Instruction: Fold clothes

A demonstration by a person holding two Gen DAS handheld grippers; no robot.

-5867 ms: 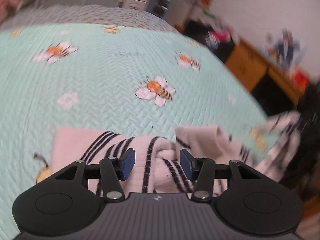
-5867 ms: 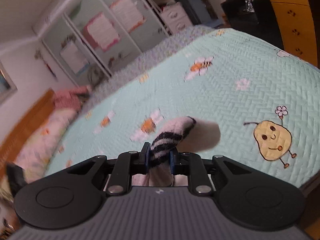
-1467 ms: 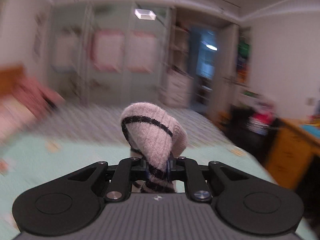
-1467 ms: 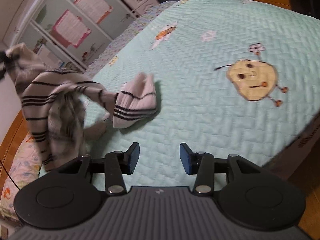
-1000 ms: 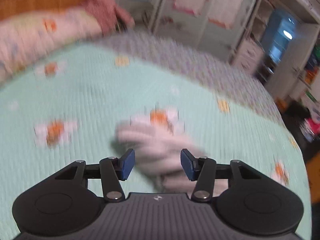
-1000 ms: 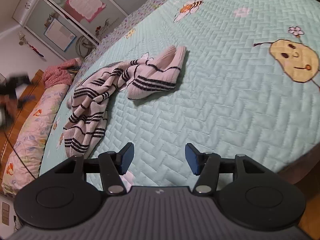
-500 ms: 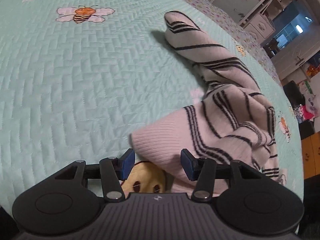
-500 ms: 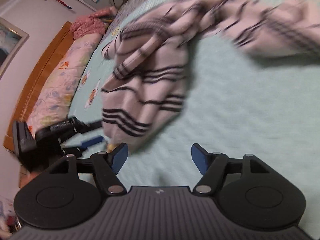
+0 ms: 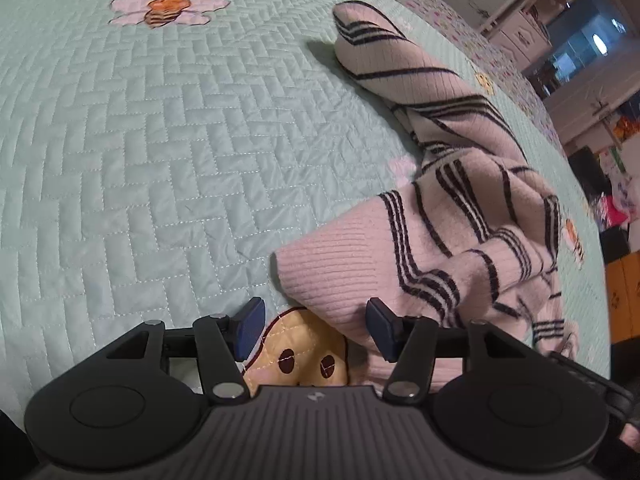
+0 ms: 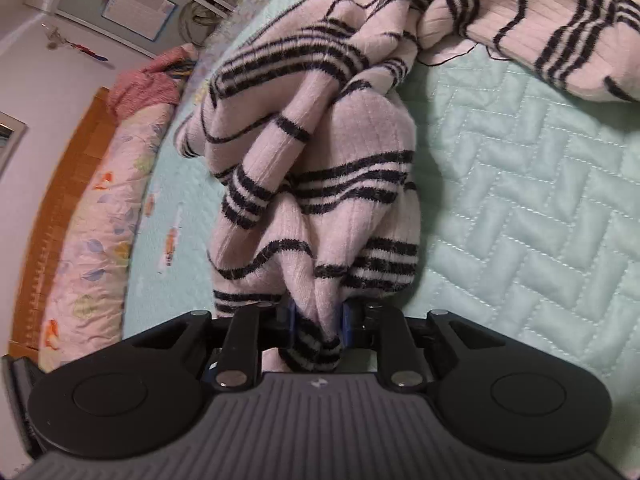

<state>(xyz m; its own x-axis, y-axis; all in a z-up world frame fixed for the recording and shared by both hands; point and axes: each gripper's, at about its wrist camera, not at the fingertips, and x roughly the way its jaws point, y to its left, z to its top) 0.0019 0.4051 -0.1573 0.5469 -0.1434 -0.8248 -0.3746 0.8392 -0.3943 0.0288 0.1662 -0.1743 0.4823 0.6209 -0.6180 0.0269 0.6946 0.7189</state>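
Sweater (image 10: 320, 184) fabric sits bunched between the pads of your right tool (image 10: 318, 330), which has just been closing and now pinches a striped fold at the garment's near edge. Your left tool (image 9: 314, 324) stands released, its jaws having just been opening a little; the sweater's plain pink ribbed hem (image 9: 332, 276) lies between and just ahead of its fingers, and the right pad (image 9: 380, 328) is against or just beside the knit, I cannot tell which, while the left pad (image 9: 248, 326) stands clear of it. The whole garment lies crumpled on the mint quilted bedspread (image 9: 140, 140) of the bed.

Your left view shows the sweater trailing away to a striped sleeve end (image 9: 360, 36), a bee print (image 9: 164, 6) far off on the quilt, and a yellow cartoon face (image 9: 304, 356) on the cover beneath the tool. Your right view alone shows the grip itself, plus a floral pillow (image 10: 92, 232) and wooden headboard (image 10: 52, 208) along the left side.
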